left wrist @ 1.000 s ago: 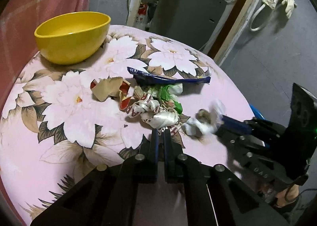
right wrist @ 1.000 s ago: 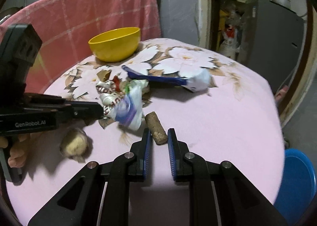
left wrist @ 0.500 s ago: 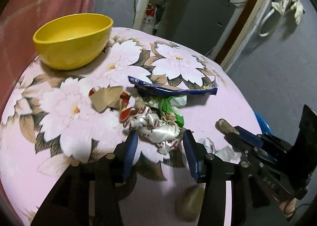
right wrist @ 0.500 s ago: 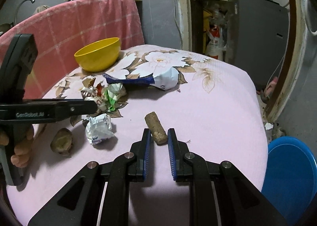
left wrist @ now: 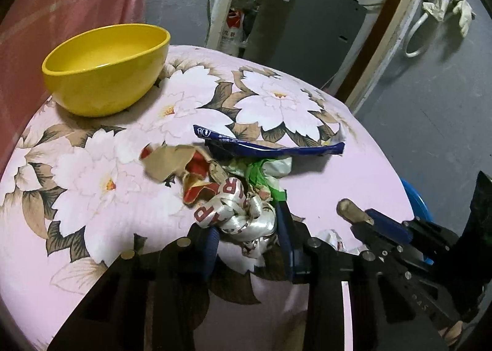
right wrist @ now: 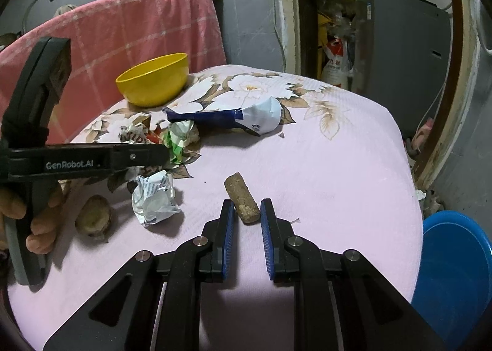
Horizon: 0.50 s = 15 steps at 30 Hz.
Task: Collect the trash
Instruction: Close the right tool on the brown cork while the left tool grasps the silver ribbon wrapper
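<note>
On the table [left wrist: 77,246], the left gripper [left wrist: 246,240], jaws just closing, pinches a ribbon wad [left wrist: 243,215] and should squeeze firmly before lifting, while the right gripper [right wrist: 247,222] clasps a cork [right wrist: 243,200].

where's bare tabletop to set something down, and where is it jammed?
Free: the pink cloth right of the cork out to the table's right edge, and the floral patch between the yellow bowl and the wrapper heap. Jammed: that heap, the blue packet and the left hand-held gripper closing on the white ribbon.
</note>
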Tool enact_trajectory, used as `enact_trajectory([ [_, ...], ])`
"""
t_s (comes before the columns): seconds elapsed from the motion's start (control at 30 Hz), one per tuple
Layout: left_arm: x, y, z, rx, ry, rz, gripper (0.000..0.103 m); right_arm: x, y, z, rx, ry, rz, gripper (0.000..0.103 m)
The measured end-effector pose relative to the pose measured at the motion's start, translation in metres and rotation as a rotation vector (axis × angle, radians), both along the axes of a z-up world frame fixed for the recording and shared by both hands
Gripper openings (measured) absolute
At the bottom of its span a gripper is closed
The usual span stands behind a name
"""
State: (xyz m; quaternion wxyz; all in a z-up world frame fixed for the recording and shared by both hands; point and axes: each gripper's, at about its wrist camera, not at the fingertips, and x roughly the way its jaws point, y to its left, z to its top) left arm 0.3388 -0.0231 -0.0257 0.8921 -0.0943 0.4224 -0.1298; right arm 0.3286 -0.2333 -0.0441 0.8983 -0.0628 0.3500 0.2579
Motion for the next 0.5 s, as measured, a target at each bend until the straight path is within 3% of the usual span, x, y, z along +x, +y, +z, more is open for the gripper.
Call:
enact_trajectory([
  [0.2, -0.024, -0.005, 0.010, 0.008, -0.063, 0.002, 0.029, -0.001, -0.008, 0.001, 0.072, -0.003, -0.023, 0.015],
  [0.5, -0.055, -0.027, 0.034, 0.049, -0.199, 0.000, 0.029, -0.015, -0.019, 0.016, 0.127, -0.114, -0.073, 0.012],
])
